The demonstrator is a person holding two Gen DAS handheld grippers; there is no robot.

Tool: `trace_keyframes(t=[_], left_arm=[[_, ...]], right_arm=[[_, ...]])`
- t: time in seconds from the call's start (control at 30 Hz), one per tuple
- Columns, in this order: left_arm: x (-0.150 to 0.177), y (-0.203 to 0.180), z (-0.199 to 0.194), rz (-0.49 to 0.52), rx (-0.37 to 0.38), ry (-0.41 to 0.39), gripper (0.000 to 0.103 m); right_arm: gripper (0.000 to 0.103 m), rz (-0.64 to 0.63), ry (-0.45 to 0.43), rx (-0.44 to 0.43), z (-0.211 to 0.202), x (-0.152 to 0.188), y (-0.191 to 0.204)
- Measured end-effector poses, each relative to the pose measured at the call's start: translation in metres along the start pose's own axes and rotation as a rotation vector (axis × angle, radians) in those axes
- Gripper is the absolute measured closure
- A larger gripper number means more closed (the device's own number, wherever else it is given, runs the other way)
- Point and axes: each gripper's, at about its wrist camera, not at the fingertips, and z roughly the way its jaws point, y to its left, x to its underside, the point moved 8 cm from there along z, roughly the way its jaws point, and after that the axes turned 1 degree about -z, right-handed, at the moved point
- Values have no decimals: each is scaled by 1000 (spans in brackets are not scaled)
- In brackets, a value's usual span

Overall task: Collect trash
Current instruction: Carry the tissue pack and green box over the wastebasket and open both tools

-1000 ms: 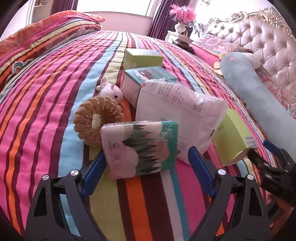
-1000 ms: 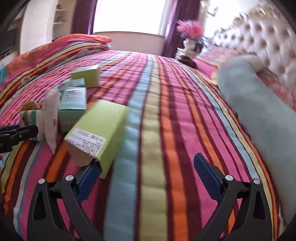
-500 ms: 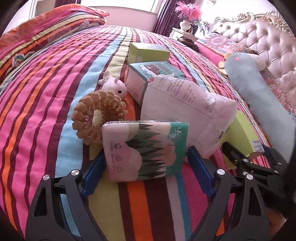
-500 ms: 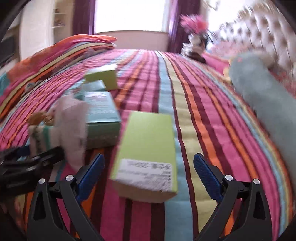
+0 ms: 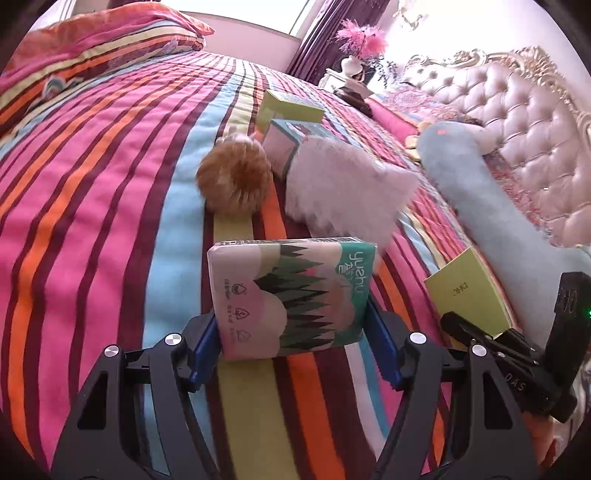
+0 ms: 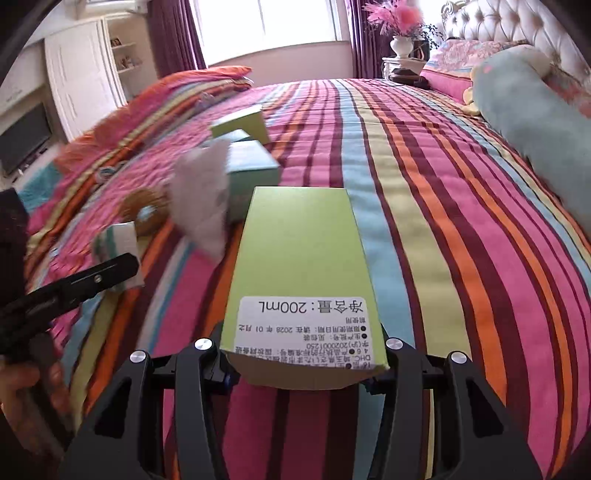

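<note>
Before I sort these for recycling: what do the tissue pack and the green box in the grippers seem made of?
Tissue pack: apparently thin printed plastic film, slightly glossy, with soft rounded corners and a crimped top seam.
Green box: likely matte paperboard, with crisp flat faces, a brown raw inner edge at the open end, and a white paper label stuck on.

a home bedroom: a wide bed under a bright multicoloured striped quilt, a pale pink button-tufted headboard with an ornate carved frame, purple curtains beside a sunlit window, and a white vase of pink feathers on a bedside stand.
</note>
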Motion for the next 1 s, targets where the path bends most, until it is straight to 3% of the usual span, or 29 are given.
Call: trace_keyframes(t=[0.13,0.23,0.3,0.37,0.5,0.57,0.73,0.87,1.0], left_arm=[[29,-10,-41,40,43,-27,36],[65,-19,-73,79,99,-17,36],[88,-22,-92,100,128,-3,36],[112,-24,-110,124,148,6,36],[158,-19,-154,176,89,-42,36],[182,-21,-172,194,84,-29,36],[254,-24,-208,230,100,93,36],[337,-12,-198,229,54,299,36],[411,5,-168,219,13,495,36]], right_arm=[[57,23,-46,-54,-34,42,17],[57,42,-63,-110,-42,35,12],[57,41,-66,-154,-69,52,19],[57,30,-68,-183,-64,41,12],[57,14,-54,-231,-106,73,33],[57,-3,-34,-250,-121,87,47],[57,-60,90,-306,-152,153,88],[57,-13,231,-290,-143,222,93],[57,46,383,-206,-115,289,79]])
